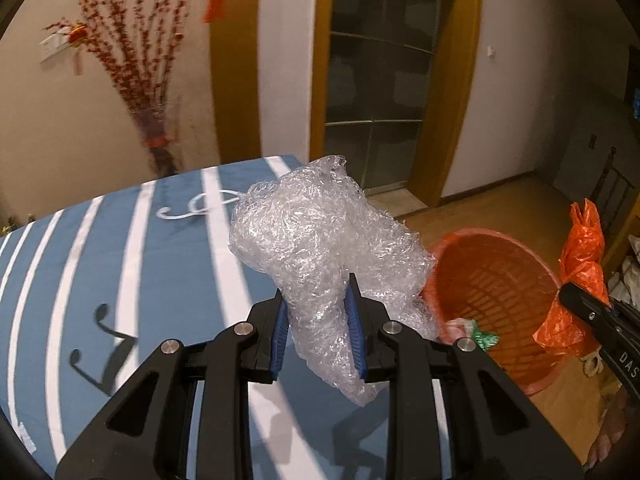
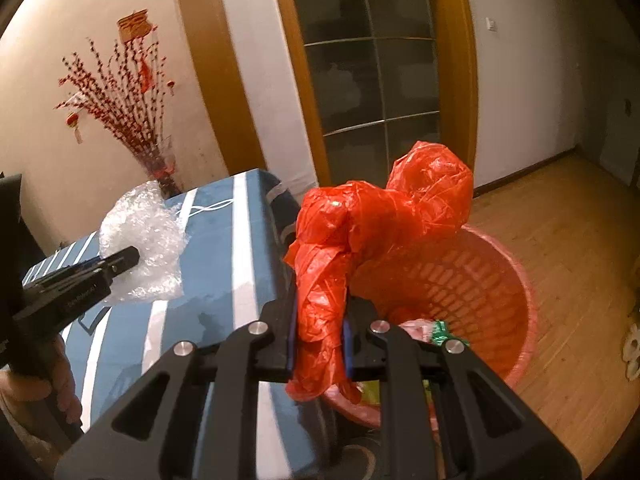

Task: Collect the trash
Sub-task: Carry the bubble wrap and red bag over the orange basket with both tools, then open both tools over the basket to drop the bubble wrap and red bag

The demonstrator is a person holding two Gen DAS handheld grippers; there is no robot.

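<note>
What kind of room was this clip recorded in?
Most likely a lived-in home, perhaps a dining area: a table under a blue striped cloth, a glass-paned door in a wood frame, and a vase of red festive branches by the wall.

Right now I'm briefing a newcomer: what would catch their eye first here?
The crumpled red plastic bag clamped in the right gripper, above the red basket on the floor. Next, the clear bubble wrap pinched in the left gripper over the blue striped table.

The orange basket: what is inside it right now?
Inside the orange basket, a pinkish scrap and a green crumpled wrapper lie at the bottom. The rest of the floor is hidden behind the right claw and its red plastic bag.
</note>
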